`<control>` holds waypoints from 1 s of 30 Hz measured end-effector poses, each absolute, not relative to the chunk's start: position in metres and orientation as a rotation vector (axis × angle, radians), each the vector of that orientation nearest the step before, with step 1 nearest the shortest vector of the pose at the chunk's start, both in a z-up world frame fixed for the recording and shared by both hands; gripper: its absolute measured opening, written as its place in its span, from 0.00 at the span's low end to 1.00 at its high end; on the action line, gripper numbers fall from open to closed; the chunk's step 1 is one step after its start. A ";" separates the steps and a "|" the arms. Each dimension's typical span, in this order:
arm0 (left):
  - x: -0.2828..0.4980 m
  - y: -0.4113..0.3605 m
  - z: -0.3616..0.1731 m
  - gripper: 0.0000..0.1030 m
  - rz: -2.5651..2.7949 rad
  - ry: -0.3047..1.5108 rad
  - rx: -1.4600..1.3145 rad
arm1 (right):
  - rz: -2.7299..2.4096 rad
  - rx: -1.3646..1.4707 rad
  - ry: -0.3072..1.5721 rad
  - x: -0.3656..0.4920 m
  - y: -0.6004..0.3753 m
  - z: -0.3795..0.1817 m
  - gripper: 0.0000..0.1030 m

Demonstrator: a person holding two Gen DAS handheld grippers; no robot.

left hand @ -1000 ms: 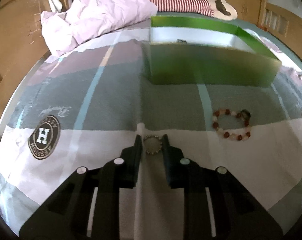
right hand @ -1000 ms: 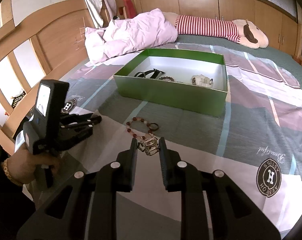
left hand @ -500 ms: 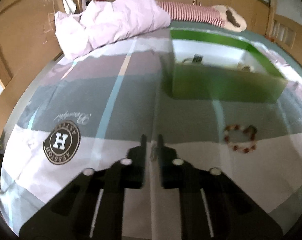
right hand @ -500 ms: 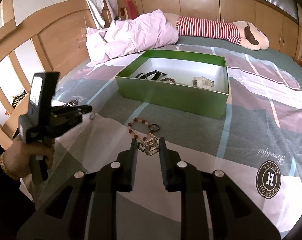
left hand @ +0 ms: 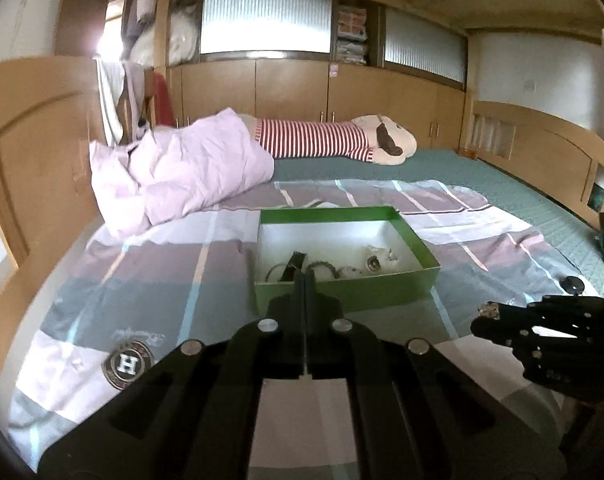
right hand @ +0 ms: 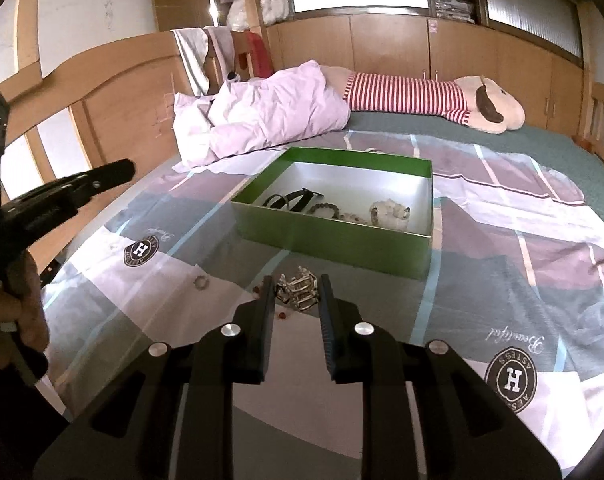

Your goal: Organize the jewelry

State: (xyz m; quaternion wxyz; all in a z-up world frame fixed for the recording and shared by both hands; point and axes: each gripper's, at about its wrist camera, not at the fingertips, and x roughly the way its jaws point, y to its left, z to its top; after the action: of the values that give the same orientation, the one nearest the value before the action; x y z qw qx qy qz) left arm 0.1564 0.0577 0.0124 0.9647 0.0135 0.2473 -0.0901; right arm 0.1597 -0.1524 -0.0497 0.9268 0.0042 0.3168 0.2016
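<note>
The green box (right hand: 333,236) on the bed already holds several pieces. The right claw (right hand: 294,294) pinches a silver bracelet (right hand: 298,286); the left claw (left hand: 304,276), pressed together, looks empty. A small ring (right hand: 200,282) remains on the bedspread (right hand: 501,280).

Beaded bracelet (right hand: 280,313) mostly hidden behind right gripper's fingers (right hand: 262,320); box trinkets (left hand: 371,263) indistinct.

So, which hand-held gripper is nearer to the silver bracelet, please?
Right. The right hand-held gripper has the bracelet between its fingers; the left hand-held gripper is shut, raised off to its left, apart from it.
</note>
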 end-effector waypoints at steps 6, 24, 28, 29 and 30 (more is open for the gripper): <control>0.186 0.073 -0.050 0.73 -0.142 0.745 -0.028 | 0.434 -0.022 0.717 0.165 -0.139 -0.066 0.21; 0.224 0.084 -0.153 0.26 -0.042 0.935 -0.026 | 0.455 -0.011 0.731 0.167 -0.138 -0.069 0.21; 0.231 0.082 -0.156 0.26 -0.042 0.924 -0.013 | 0.460 -0.014 0.735 0.165 -0.138 -0.070 0.21; 0.232 0.082 -0.156 0.26 -0.039 0.924 -0.015 | 0.460 -0.015 0.736 0.165 -0.139 -0.070 0.21; 0.234 0.083 -0.156 0.26 -0.035 0.923 -0.021 | 0.459 -0.015 0.737 0.165 -0.139 -0.070 0.21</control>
State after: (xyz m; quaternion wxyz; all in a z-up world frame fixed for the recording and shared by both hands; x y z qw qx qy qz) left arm 0.2342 0.0827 -0.1557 0.8951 -0.0100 0.4454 -0.0171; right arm 0.1652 -0.1393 -0.0697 0.9073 -0.0071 0.3568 0.2223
